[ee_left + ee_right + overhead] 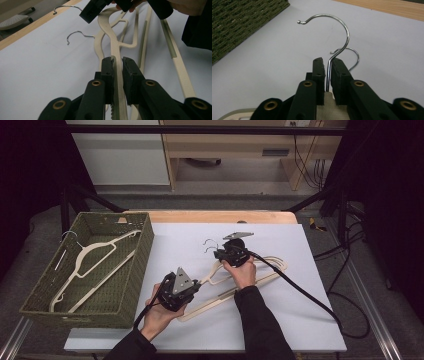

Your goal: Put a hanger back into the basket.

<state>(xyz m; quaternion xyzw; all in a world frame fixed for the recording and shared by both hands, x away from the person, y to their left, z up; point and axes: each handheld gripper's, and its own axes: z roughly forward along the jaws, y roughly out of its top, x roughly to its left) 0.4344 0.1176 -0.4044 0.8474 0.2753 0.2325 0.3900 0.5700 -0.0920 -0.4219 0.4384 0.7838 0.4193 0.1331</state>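
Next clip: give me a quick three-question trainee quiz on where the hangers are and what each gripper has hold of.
1. True or false: the left gripper is shut on the arm of a cream hanger.
2. What does the right gripper hold between its jaws? A) the basket's rim B) a hanger's metal hook C) a cable
3. How many hangers lie in the green basket?

Key
1. True: its pads press on both sides of the hanger's arm in the left gripper view.
2. B: the metal hook rises from between the jaws, with a second hook on the white mat behind it.
3. One, the hanger in the basket.
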